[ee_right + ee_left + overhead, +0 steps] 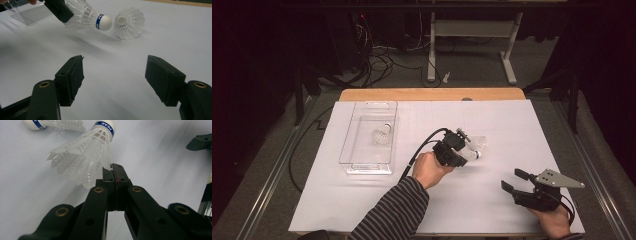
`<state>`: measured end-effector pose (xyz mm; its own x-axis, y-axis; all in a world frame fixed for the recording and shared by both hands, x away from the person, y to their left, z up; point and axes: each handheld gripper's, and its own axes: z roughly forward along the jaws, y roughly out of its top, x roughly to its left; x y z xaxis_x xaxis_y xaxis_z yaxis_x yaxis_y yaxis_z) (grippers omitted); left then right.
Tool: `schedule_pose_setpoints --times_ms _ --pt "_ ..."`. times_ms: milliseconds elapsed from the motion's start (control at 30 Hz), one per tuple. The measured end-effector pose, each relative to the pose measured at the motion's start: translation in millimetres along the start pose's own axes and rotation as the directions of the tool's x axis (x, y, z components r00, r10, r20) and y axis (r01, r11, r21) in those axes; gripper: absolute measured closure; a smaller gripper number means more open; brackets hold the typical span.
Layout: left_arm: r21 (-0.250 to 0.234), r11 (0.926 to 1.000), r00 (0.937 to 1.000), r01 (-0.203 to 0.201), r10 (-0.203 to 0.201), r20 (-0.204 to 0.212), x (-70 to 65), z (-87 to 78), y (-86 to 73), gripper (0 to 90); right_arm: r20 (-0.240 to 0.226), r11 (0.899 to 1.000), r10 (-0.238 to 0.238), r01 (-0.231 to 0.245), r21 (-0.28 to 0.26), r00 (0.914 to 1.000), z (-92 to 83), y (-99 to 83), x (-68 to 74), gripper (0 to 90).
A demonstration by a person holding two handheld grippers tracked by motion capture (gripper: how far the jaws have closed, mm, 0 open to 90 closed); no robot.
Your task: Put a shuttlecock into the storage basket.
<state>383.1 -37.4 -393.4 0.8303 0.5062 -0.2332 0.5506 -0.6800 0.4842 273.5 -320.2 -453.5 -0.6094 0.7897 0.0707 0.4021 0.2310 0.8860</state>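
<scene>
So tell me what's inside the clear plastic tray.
Inside the clear plastic tray lies one white feathered shuttlecock, seen through the transparent walls; nothing covers it.

Lab: dark room, paper-covered table, floor cables, equipment frame legs.

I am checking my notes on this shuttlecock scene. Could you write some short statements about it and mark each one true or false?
1. The left gripper pinches the skirt of a shuttlecock. True.
2. The right gripper holds a shuttlecock. False: its fingers stand open with nothing between them.
3. A shuttlecock lies in the clear tray. True.
4. The second shuttlecock on the table stands upright on its cork. False: it lies on its side.
</scene>
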Motion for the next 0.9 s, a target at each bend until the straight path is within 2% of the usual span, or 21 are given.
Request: schedule_pose_setpoints --times_ms 667,900 --pt "-0.005 0.9996 0.9994 -0.029 0.029 0.017 -6.7 -9.1 -2.7 90.0 -0.001 1.000 -0.010 0.010 0.001 0.9999 0.2 0.2 0.5 31.7" --pt "-0.010 0.9997 0.9997 -0.022 0.023 0.013 -5.8 -14.9 -5.1 90.0 -0.003 1.000 -0.010 0.010 0.004 0.9999 1.0 0.2 0.5 31.7"
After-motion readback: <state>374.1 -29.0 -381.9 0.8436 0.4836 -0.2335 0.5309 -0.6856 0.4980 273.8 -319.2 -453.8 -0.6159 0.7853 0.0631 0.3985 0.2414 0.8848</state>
